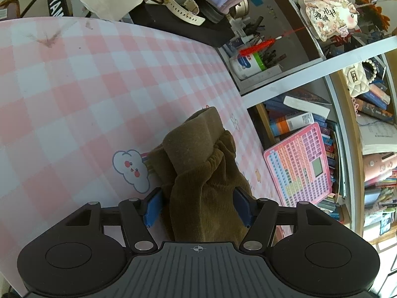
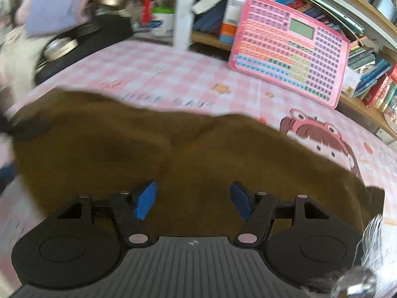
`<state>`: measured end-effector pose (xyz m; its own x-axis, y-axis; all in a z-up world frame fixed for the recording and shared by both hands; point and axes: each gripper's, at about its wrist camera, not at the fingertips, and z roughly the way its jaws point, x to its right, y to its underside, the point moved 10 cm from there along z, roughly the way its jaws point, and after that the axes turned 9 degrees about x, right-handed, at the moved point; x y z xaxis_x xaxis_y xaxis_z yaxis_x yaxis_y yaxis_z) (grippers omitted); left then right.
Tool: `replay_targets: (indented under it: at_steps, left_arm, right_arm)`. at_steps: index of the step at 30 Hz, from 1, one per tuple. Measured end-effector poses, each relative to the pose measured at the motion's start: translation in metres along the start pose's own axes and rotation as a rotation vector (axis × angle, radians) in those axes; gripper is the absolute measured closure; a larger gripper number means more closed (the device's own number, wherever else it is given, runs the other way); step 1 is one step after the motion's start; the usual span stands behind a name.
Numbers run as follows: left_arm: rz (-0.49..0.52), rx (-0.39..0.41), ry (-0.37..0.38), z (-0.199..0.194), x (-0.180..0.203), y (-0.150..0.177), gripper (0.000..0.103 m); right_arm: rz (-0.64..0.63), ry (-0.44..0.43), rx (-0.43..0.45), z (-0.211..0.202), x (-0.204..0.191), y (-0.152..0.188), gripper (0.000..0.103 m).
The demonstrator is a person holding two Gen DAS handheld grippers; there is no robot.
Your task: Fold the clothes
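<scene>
One brown garment (image 1: 206,173) was seen, corduroy-like, lying on one pink-and-white checked tablecloth (image 1: 74,87). Two grippers were counted, each with two blue pads. In the left wrist view the left gripper (image 1: 197,206) was spread wide, and a bunched, gathered part of the garment was seen rising between the pads (image 1: 152,207), filling the gap; the cloth appeared to touch both pads, but a firm pinch could not be confirmed. One cloud sticker print (image 1: 131,168) was noted just beside the garment's left edge. In the right wrist view, which was motion-blurred, the right gripper (image 2: 194,200) was held open directly over the garment (image 2: 148,149), with the fabric spread flat under and between the pads; nothing was gripped. One pink keyboard toy (image 2: 287,47) was leaned against one bookshelf (image 2: 364,109) at the table's far edge, well apart from the garment. One white wristwatch (image 1: 183,5) was seen on a black box (image 1: 186,27) at the far end of the table. One cartoon girl print (image 2: 320,134) was partly covered by the garment's right edge.
</scene>
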<state>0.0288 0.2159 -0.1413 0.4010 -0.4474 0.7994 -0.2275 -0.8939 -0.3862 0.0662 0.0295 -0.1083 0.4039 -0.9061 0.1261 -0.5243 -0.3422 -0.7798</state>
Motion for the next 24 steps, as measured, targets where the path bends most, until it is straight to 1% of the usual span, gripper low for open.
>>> replay_targets:
  at_steps: [6,8,10,13,15,16,18,21,24]
  left_arm:
    - [-0.043,0.002,0.008,0.001,-0.003,-0.002,0.045]
    - [-0.049,0.005,0.0,0.002,-0.005,-0.003,0.055]
    - [-0.045,0.002,-0.019,0.004,-0.008,-0.002,0.078]
    - [-0.045,0.012,-0.006,0.006,-0.01,-0.003,0.086]
    - [-0.015,0.025,0.015,0.002,-0.003,-0.004,0.088]
    - [0.016,0.031,0.036,-0.001,0.005,-0.004,0.089]
    - [0.126,0.041,0.097,-0.01,0.032,-0.004,0.089]
    - [0.347,0.049,0.163,-0.023,0.073,0.006,0.089]
    - [0.607,0.06,0.203,-0.036,0.114,0.028,0.089]
  right_arm:
    - [-0.08,-0.014,-0.038,-0.025,-0.018,0.031,0.039]
    - [-0.091,-0.014,-0.052,-0.028,-0.022,0.036,0.039]
    - [-0.098,-0.01,-0.056,-0.028,-0.022,0.037,0.039]
    - [-0.1,-0.007,-0.047,-0.03,-0.023,0.039,0.039]
    - [-0.092,-0.007,-0.042,-0.031,-0.022,0.039,0.039]
    - [-0.089,-0.01,-0.042,-0.03,-0.021,0.039,0.039]
    - [-0.082,-0.017,-0.043,-0.03,-0.02,0.038,0.039]
    - [-0.081,-0.038,-0.039,-0.028,-0.02,0.037,0.039]
    - [-0.053,-0.08,-0.05,-0.026,-0.017,0.036,0.038]
